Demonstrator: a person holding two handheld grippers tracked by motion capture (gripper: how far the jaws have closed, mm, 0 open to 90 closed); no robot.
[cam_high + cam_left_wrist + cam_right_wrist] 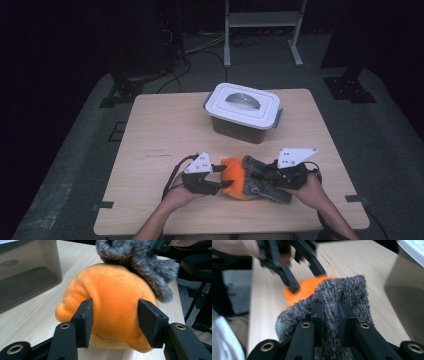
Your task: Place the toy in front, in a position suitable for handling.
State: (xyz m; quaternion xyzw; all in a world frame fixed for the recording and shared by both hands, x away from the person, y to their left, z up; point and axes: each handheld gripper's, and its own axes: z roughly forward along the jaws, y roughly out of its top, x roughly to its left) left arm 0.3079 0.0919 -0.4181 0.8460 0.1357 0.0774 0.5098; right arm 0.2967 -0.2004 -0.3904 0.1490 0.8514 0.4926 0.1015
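Both my grippers grip one soft toy

My left gripper (113, 322) is clamped on the orange plush body (112, 292), while my right gripper (331, 320) pinches the grey furry part (342, 290) just beyond it; the lidded box (245, 112) sits farther ahead on the table (160, 130).

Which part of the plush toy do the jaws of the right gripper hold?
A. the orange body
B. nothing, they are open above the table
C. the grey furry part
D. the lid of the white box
C: in the right gripper view the right gripper has its jaws pinched on a fold of the grey furry part, while the left gripper squeezes the orange body.
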